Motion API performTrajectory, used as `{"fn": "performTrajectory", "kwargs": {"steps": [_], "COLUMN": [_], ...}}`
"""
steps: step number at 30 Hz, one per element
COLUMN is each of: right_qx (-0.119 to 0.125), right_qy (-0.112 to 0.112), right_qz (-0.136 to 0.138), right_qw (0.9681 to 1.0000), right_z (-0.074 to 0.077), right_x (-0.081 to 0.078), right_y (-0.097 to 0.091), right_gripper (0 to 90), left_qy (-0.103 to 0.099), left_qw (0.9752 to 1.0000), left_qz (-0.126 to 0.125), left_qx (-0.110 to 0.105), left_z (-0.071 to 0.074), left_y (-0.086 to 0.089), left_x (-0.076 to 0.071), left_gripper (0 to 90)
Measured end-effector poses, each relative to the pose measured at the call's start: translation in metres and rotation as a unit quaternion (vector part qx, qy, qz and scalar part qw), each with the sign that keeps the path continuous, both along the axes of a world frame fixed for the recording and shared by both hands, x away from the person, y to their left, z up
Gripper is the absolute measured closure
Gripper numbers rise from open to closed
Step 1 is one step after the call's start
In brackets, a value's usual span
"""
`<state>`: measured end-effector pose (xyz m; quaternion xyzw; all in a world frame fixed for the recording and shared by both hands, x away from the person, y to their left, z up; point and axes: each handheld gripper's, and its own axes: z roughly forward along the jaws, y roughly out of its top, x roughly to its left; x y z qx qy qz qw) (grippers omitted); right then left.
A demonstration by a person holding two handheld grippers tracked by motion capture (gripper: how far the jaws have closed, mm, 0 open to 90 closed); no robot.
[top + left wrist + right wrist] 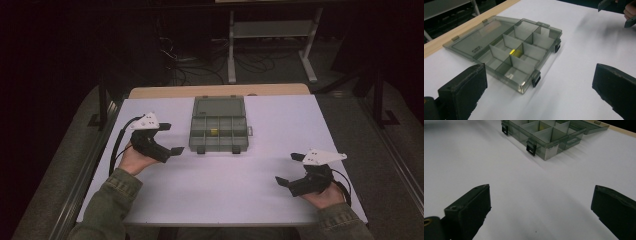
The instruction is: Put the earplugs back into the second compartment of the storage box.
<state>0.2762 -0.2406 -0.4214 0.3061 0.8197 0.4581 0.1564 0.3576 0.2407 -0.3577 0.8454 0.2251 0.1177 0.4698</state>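
Observation:
A grey see-through compartment box point(219, 131) lies open at the table's middle back, its lid point(218, 106) folded flat behind it. One small yellow piece point(214, 132) sits in a middle compartment, also seen as the yellow piece point(513, 52) in the left gripper view. My left gripper point(171, 138) is open just left of the box point(519, 60), jaws wide apart with nothing between them. My right gripper point(289, 169) is open near the table's front right, well short of the box point(544, 135), holding nothing.
The white tabletop point(220, 185) has a wooden strip point(220, 90) along its far edge. Beyond it on the dark floor stand a metal shelf frame point(272, 42) and loose cables point(200, 62). Two black latches point(531, 147) stick out from the box's front wall.

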Motion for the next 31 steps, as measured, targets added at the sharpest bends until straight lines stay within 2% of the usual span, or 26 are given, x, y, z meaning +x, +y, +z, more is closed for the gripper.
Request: {"fn": "performTrajectory", "kwargs": {"steps": [4, 15, 18, 22, 28, 30, 31], "right_qx": [0.000, 0.000, 0.000, 0.000, 0.000, 0.000, -0.001], "right_qy": [0.000, -0.001, -0.001, -0.001, -0.002, 0.000, 0.001], "right_qz": [-0.001, -0.002, -0.002, -0.002, 0.002, 0.005, 0.006], "right_qw": [1.0000, 1.0000, 1.0000, 1.0000, 1.0000, 1.0000, 1.0000], "right_z": [0.000, 0.000, 0.000, 0.000, 0.000, -0.001, -0.002], "right_x": [0.000, 0.000, 0.000, 0.000, 0.000, 0.001, 0.001], "right_y": [0.000, 0.000, 0.000, 0.000, 0.001, 0.002, 0.003], "right_gripper": [2.0, 2.0, 2.0, 2.0, 2.0, 2.0, 2.0], "left_qy": [0.004, -0.008, -0.021, -0.032, -0.057, -0.057, -0.057], "left_qw": [0.9999, 0.9987, 0.9974, 0.9961, 0.9911, 0.9893, 0.9893], "left_qz": [0.007, 0.028, 0.036, 0.047, 0.076, 0.085, 0.085], "left_qx": [-0.009, -0.041, -0.058, -0.067, -0.093, -0.104, -0.104], "left_z": [-0.004, -0.014, -0.019, -0.026, -0.030, -0.032, -0.032], "left_y": [0.008, 0.027, 0.034, 0.041, 0.052, 0.056, 0.056], "left_x": [-0.006, -0.029, -0.038, -0.048, -0.062, -0.066, -0.066], "left_gripper": [0.0, 0.0, 0.0, 0.0, 0.0, 0.0, 0.0]}}
